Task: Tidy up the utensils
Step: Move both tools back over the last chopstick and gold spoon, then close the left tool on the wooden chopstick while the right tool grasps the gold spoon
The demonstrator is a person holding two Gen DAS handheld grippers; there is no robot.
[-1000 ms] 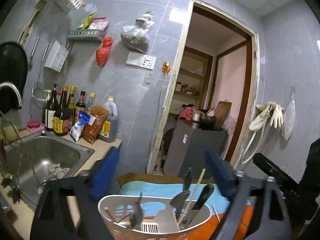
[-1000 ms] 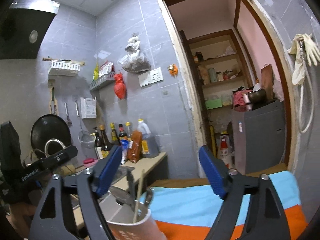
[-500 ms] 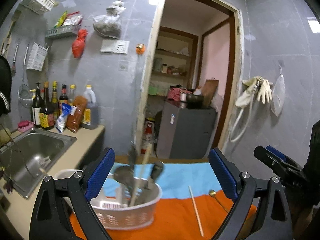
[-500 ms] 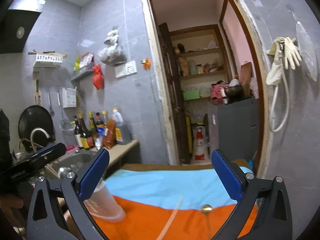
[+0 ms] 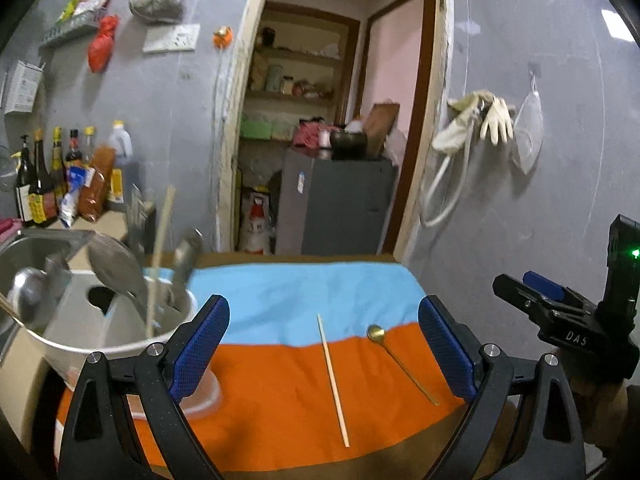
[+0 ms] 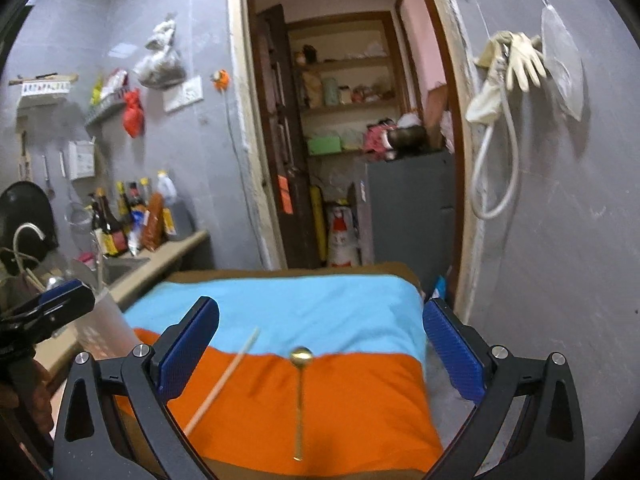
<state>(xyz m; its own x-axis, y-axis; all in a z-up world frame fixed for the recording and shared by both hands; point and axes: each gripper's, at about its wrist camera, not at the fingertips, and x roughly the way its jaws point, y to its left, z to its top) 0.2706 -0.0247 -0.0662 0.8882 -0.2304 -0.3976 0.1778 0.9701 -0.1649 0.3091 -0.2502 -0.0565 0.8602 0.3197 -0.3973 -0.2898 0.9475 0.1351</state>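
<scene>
— Where's the slim gold metal spoon (image 6: pixel 299 392)?
— Flat on the orange-and-blue cloth (image 6: pixel 360 408), just beside a pale wooden chopstick (image 6: pixel 222 380).
— Grippers?
— Right gripper (image 6: pixel 320 350) spread wide, empty; left gripper (image 5: pixel 320 344) likewise. Straddle the handle squarely, I'd say.
— Obstacles?
— The white plastic utensil holder (image 5: pixel 100 336) at the left edge.

1. cloth (image 5: pixel 280 392): a sky-blue band, an orange band, a brown edge.
2. gold spoon (image 6: pixel 299 384).
3. pale wooden chopstick (image 5: pixel 333 380).
4. white utensil holder (image 5: pixel 80 320).
5. grey tiled wall (image 5: pixel 540 208).
</scene>
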